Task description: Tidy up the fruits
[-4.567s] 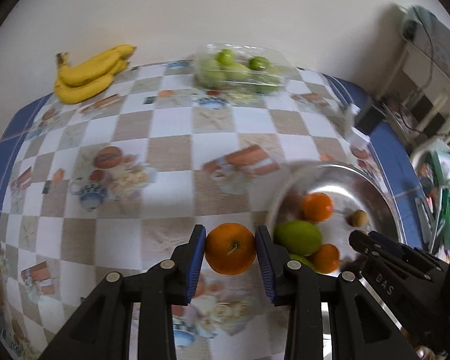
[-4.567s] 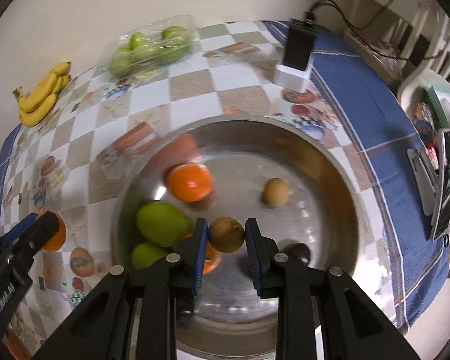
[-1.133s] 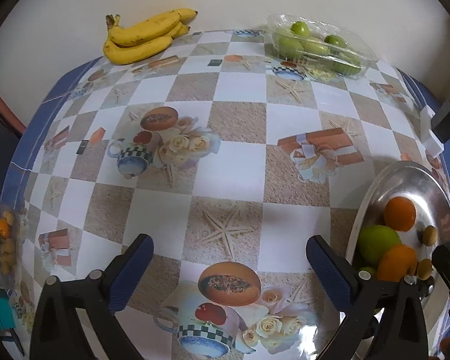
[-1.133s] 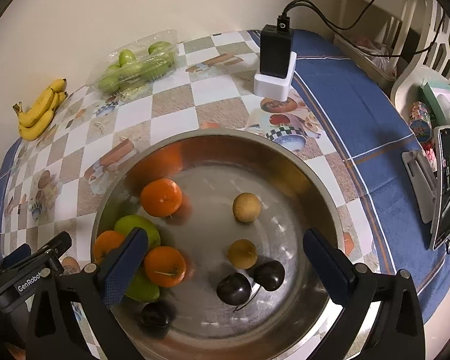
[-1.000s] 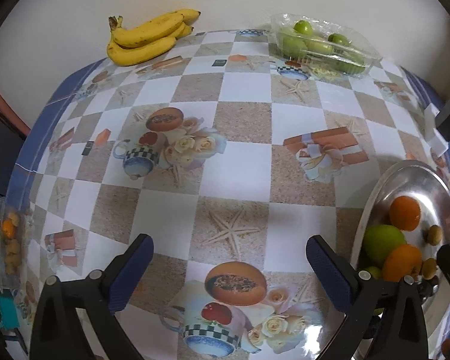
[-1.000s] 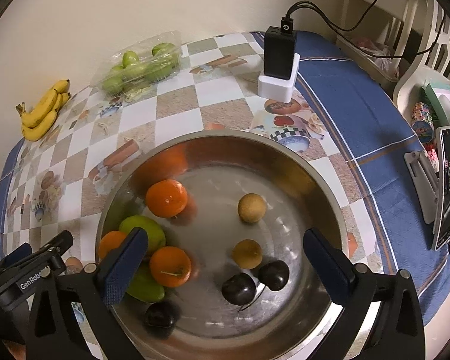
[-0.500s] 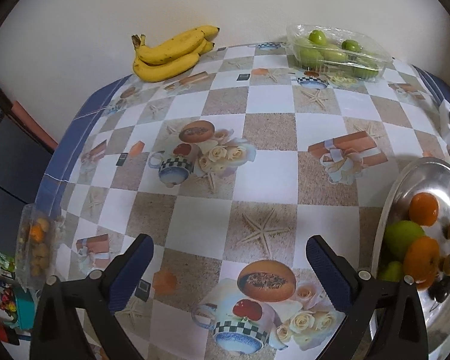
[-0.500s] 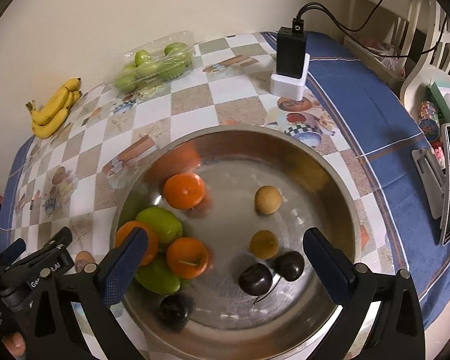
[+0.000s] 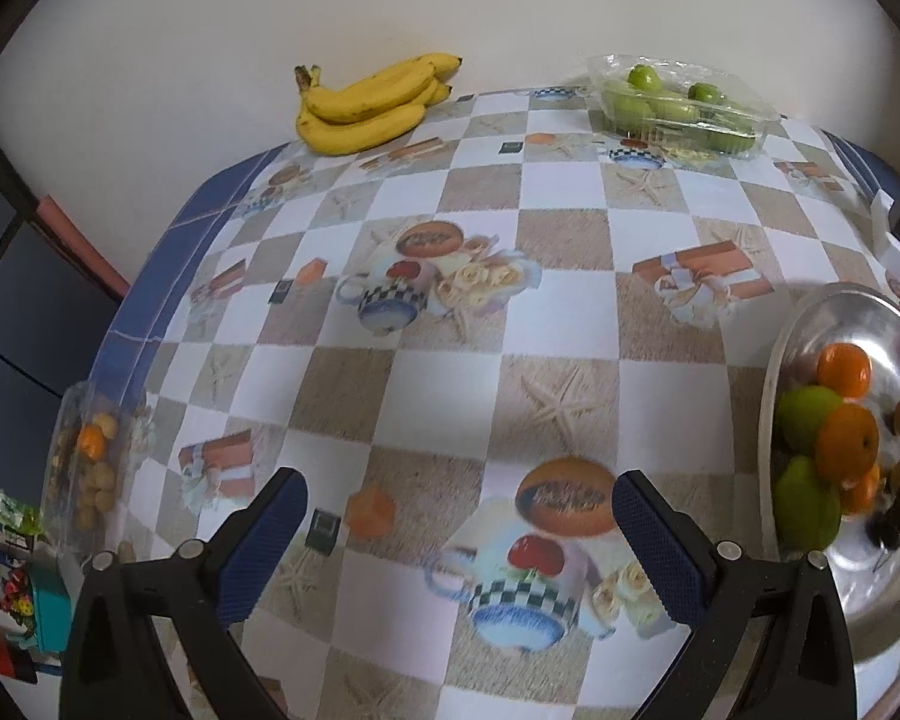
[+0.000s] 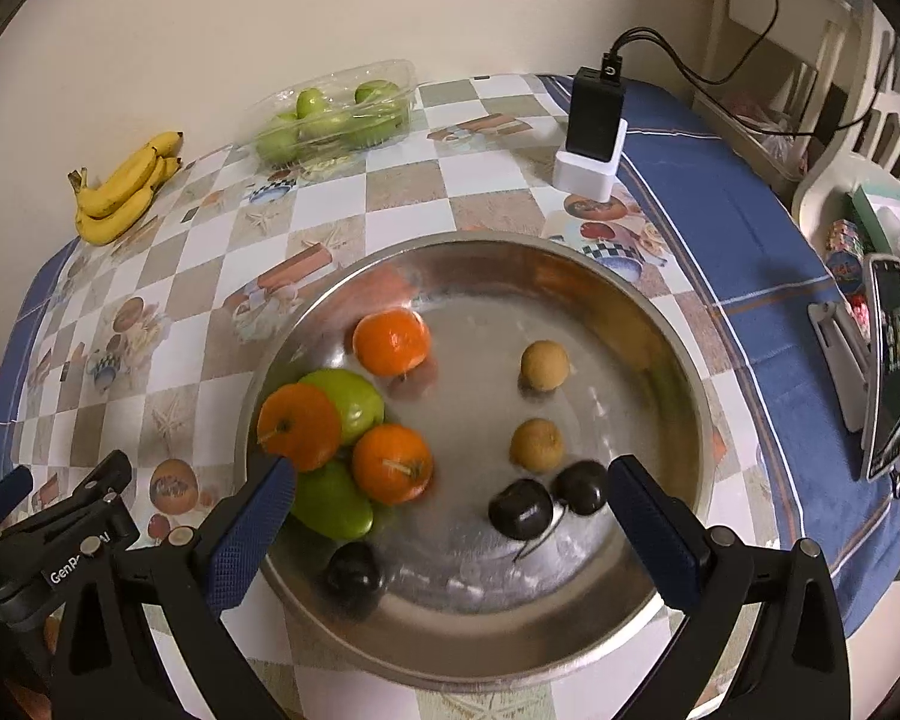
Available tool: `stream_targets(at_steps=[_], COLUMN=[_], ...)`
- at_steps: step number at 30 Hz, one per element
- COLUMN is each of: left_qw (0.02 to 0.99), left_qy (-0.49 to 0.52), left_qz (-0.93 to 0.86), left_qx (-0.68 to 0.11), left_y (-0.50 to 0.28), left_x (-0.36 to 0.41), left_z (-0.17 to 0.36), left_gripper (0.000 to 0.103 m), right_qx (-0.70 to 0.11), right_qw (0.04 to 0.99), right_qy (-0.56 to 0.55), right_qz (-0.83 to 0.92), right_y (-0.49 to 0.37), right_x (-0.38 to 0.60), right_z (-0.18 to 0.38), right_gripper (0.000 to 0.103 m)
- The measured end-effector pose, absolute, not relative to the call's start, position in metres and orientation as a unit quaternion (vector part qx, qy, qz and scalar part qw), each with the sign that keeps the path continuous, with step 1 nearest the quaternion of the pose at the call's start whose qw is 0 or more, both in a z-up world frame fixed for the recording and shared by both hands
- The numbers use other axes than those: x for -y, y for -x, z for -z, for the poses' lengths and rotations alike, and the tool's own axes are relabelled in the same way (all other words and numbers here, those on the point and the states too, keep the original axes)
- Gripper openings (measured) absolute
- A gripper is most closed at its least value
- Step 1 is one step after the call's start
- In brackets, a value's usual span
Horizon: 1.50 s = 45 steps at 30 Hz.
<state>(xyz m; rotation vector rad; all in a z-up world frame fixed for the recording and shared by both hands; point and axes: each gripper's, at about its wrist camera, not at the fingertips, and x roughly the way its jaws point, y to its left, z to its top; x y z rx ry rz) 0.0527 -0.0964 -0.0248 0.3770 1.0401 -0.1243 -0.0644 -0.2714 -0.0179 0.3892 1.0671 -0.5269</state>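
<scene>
Now both my left gripper (image 9: 459,531) and right gripper (image 10: 450,519) gape wide, empty; bowl (image 10: 678,360) loaded, so next I'd reach far left for the bananas (image 9: 369,105)

Left tool (image 9: 459,543): jaws spread wide, blue pads (image 9: 262,543) facing each other, nothing between them; held above the bench, tilted down toward it. Right tool (image 10: 450,531): jaws likewise spread wide, nothing gripped, pointing downward. In the right wrist view the left tool shows at the lower left edge, beside the right tool and apart from it.
</scene>
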Motion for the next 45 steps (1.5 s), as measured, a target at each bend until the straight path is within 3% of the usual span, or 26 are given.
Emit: stream_targets(at_steps=[25,45], left_qw=[0.829,0.844], left_qy=[-0.223,-0.18], left_qz=[0.062,0.065], left_qx=[-0.509,-0.5], left_y=[0.01,0.017], left_x=[0.044,0.023], left_z=[0.031,0.018], left_gripper=[0.103,0.103], right_qx=[-0.504,-0.501], right_qw=[0.812,0.813], right_qy=[-0.16,-0.161], right_qz=[0.248,0.249], right_y=[0.121,0.134], right_x=[0.22,0.211], right_z=[0.018,0.014], right_gripper=[0.103,0.103])
